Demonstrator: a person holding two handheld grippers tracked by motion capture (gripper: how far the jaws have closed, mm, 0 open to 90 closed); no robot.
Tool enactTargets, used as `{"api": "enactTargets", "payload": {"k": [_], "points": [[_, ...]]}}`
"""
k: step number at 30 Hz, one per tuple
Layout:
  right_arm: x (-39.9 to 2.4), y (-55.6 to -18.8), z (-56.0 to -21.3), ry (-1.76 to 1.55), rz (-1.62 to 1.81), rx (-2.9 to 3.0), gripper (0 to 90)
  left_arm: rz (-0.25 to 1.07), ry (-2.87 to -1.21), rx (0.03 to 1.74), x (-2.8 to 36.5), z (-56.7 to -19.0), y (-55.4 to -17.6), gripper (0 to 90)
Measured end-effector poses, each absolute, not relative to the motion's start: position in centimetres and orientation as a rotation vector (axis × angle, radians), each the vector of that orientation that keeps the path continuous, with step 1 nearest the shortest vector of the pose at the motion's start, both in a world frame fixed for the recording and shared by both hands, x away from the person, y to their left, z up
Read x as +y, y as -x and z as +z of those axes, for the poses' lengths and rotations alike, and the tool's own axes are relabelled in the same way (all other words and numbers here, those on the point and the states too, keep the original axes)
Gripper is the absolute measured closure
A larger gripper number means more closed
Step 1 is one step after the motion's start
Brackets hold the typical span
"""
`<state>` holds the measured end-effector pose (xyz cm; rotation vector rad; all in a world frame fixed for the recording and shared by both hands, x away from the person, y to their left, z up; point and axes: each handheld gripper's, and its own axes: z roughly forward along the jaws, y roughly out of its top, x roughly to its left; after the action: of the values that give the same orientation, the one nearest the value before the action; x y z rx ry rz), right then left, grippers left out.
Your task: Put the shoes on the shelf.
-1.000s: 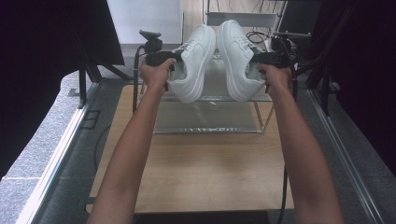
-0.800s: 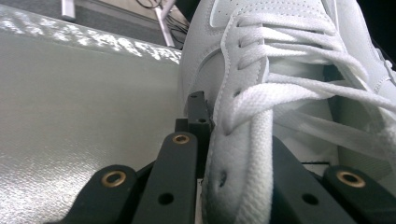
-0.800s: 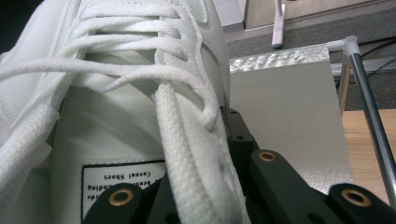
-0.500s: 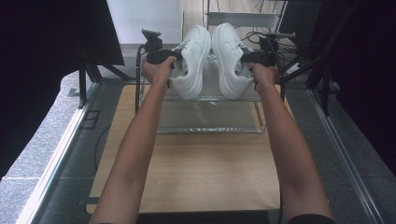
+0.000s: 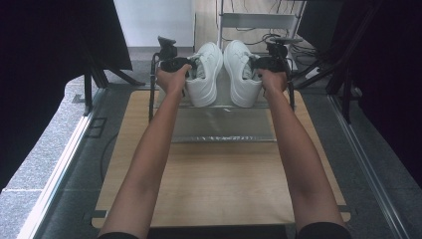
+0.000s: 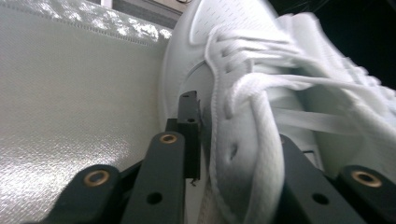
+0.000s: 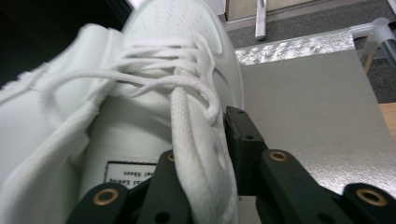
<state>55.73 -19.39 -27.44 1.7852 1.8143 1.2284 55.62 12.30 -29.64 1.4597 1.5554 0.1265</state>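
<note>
I'm stretching both arms forward; left gripper (image 5: 175, 64) and right gripper (image 5: 268, 63) jaws, just loosening, are straddling the white lace-up sneakers' (image 5: 224, 72) collars on the silvery mesh rack (image 5: 224, 122).

The left shoe (image 6: 243, 93) has a white upper that looks like smooth leather or imitation leather, with a field of fine perforations over the toe and flat woven cloth laces (image 6: 261, 84). The right shoe (image 7: 154, 70) has the same matt white finish, and a printed label (image 7: 130, 175) sits inside it. The shelf (image 5: 224, 124) under both shoes is covered in a silvery-grey woven sheet with a fine grain and a slight sheen, crinkled and brighter along its far edge; its frame (image 5: 152, 89) is dark metal tubing. The worktop (image 5: 224, 184) is pale wood with a matt surface. Each claw, left (image 6: 233, 154) and right (image 7: 205, 163), is matt black plastic with brass-coloured rivets (image 6: 97, 177).
</note>
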Motion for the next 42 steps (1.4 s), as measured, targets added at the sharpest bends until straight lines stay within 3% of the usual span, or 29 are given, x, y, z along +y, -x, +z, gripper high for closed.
{"api": "enactTargets", "payload": {"k": [6, 16, 19, 20, 27, 30, 34, 37, 42], "points": [[-18.5, -56.2, -28.0, -1.765, 1.182, 1.821, 73.5, 0.128, -1.483, 1.505, 10.8, -29.7, -55.7, 67.8], [-16.8, -55.8, -27.7, -1.680, 1.110, 1.828, 66.2, 0.158, -1.472, 1.490, 9.9, -29.6, -55.3, 60.3], [-17.3, -55.7, -27.7, -1.680, 1.143, 1.836, 58.1, 0.133, -1.484, 1.489, 10.1, -29.4, -55.3, 55.7], [-17.6, -55.4, -27.3, -1.678, 1.169, 1.816, 50.3, 0.113, -1.494, 1.471, 10.2, -29.1, -55.3, 50.4], [-18.4, -53.2, -24.8, -1.540, 1.276, 1.724, 47.7, 0.097, -1.436, 1.375, 11.4, -26.7, -53.7, 44.8], [-19.2, -51.5, -23.2, -1.444, 1.280, 1.734, 54.2, 0.130, -1.441, 1.323, 12.4, -25.6, -52.0, 49.4], [-20.9, -49.1, -22.5, -1.391, 1.260, 1.790, 64.4, 0.275, -1.547, 1.279, 13.7, -24.7, -49.3, 73.0], [-22.3, -47.8, -23.8, -1.393, 1.229, 1.869, 76.0, 0.336, -1.613, 1.283, 14.3, -25.3, -47.6, 83.6], [-23.0, -47.4, -26.1, -1.451, 1.207, 1.910, 86.8, 0.289, -1.660, 1.302, 15.1, -28.0, -46.2, 89.8]]}}
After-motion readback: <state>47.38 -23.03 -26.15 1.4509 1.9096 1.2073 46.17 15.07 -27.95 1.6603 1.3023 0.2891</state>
